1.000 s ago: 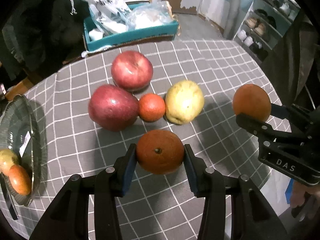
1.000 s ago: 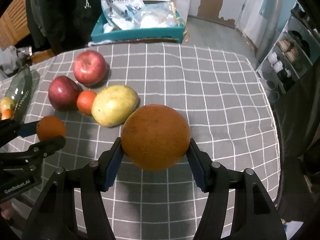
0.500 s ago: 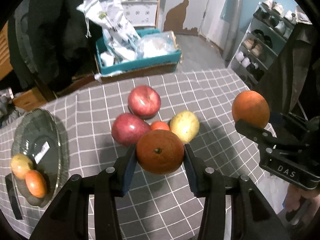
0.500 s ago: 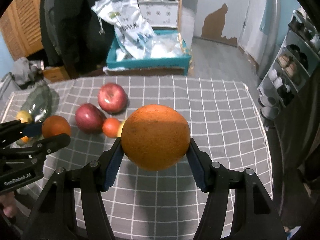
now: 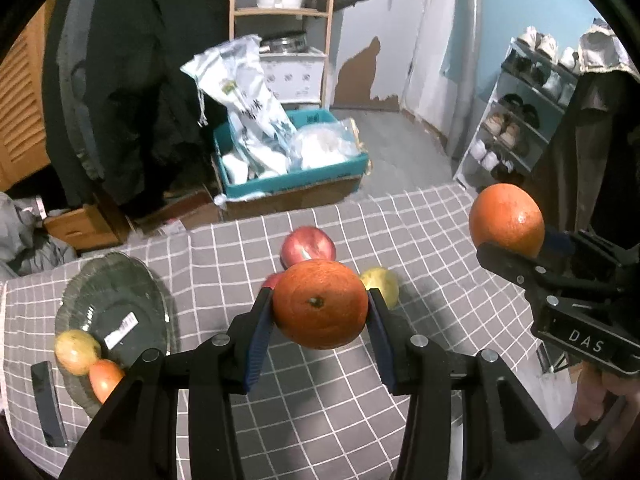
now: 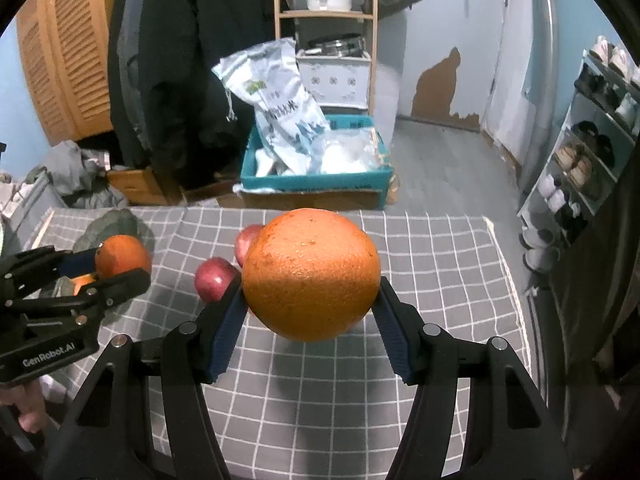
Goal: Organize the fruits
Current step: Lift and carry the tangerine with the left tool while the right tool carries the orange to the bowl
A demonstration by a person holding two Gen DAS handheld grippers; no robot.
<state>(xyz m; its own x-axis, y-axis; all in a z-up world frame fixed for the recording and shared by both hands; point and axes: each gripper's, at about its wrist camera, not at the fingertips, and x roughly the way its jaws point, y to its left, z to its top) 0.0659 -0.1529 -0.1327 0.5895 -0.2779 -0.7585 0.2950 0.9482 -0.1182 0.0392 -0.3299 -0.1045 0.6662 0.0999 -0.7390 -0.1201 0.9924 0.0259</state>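
My left gripper (image 5: 320, 300) is shut on an orange (image 5: 320, 320), held well above the grey checked tablecloth (image 5: 420, 240). My right gripper (image 6: 310, 292) is shut on a larger orange (image 6: 312, 264), also in the air. Each gripper shows in the other's view: the right gripper (image 5: 508, 236) at the right edge, the left gripper (image 6: 116, 266) at the left. Below lie a red apple (image 5: 308, 246), a yellow pear (image 5: 384, 286) and a dark red apple (image 6: 216, 278), partly hidden behind the oranges. A glass plate (image 5: 116, 312) on the left holds a yellow fruit (image 5: 76, 350) and an orange-red fruit (image 5: 105, 376).
Past the table's far edge, a blue box (image 5: 296, 180) of plastic bags sits on the floor. A shoe rack (image 5: 520, 120) stands at the right; dark coats and a wooden shelf stand behind. A flat black object (image 5: 48, 400) lies beside the plate.
Both grippers have risen with their oranges and tilted up. The fruits on the table now look smaller and farther away, and more of the room shows.
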